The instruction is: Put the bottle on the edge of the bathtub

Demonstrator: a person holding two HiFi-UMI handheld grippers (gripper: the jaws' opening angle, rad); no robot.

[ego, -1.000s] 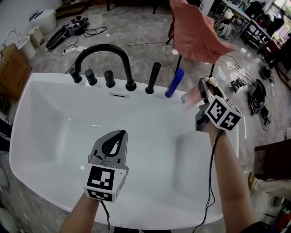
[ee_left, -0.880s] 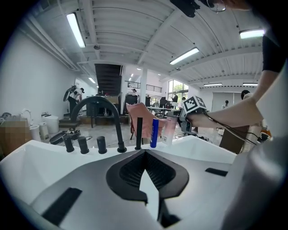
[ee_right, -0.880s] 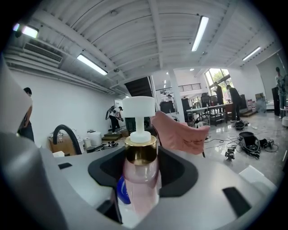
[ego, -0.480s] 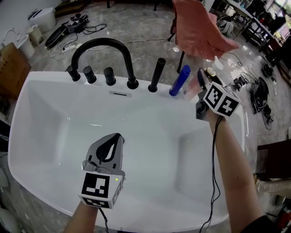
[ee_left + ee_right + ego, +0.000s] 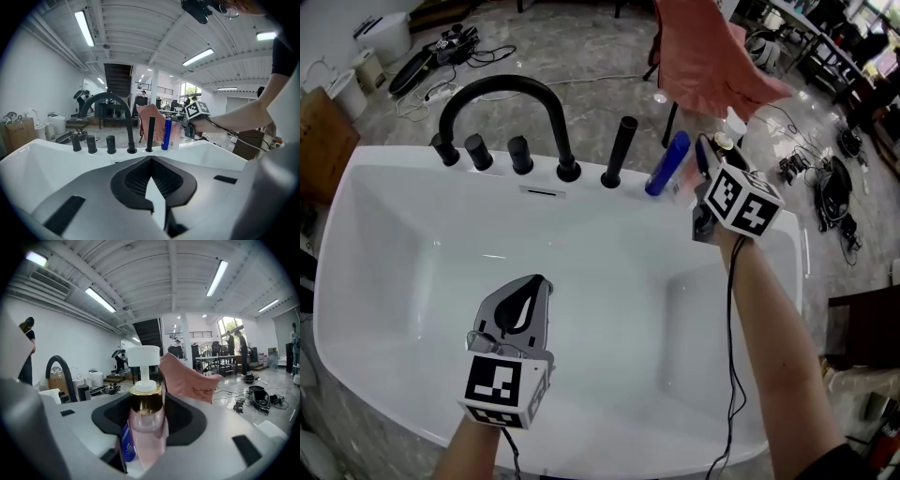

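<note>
A pink pump bottle (image 5: 144,425) with a gold collar and white pump head stands upright between the jaws of my right gripper (image 5: 699,174), which is shut on it. In the head view the pink bottle (image 5: 682,187) hangs at the back right rim of the white bathtub (image 5: 773,246), right beside a blue bottle (image 5: 667,163) standing on that rim. My left gripper (image 5: 525,302) hovers over the inside of the tub near its front, jaws shut and empty. From the left gripper view, the blue bottle (image 5: 167,134) and pink bottle (image 5: 176,136) stand side by side.
A black arched faucet (image 5: 502,98), three black knobs (image 5: 478,152) and a black hand-shower post (image 5: 619,150) line the back rim. A pink cloth (image 5: 708,56) hangs behind the tub. Cables and gear litter the floor (image 5: 834,159).
My right gripper has carried the pink bottle left and toward the back rim, ending close beside the blue bottle. My left gripper has sunk slightly toward the tub's front.
</note>
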